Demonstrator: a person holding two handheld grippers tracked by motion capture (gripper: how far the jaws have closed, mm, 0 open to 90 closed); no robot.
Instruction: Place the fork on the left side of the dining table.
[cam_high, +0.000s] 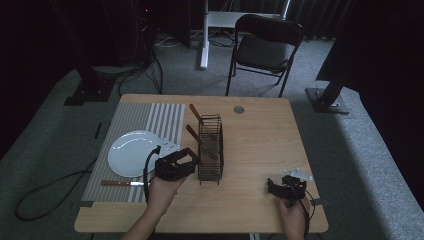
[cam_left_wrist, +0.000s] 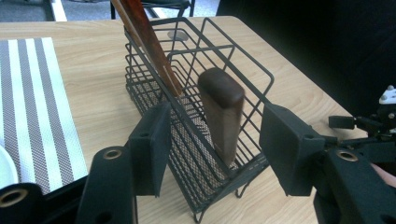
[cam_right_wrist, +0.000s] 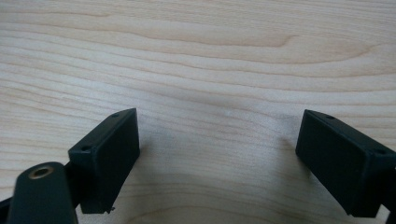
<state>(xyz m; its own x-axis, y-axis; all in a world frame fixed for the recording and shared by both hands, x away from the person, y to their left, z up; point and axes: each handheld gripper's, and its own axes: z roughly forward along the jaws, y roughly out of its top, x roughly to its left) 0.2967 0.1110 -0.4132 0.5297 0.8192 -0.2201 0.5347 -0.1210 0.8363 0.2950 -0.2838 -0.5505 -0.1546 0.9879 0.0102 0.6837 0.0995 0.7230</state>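
One wire basket (cam_high: 210, 148) — three wooden-handled utensils (cam_high: 196, 116), one plate (cam_high: 131, 152).

Wooden table (cam_high: 260, 145): striped mat (cam_high: 135, 122), wire basket (cam_high: 210, 150).

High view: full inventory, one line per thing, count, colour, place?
wire basket: 1, black, table centre
wooden-handled utensils: 3, brown, standing in basket
plate: 1, white, on mat
knife: 1, brown handle, mat's near edge
striped mat: 1, grey and white, table left
table: 1, light wood
chair: 1, black, behind table
left gripper: 1, black, jaws apart at basket's near end
right gripper: 1, black, open, on table at right
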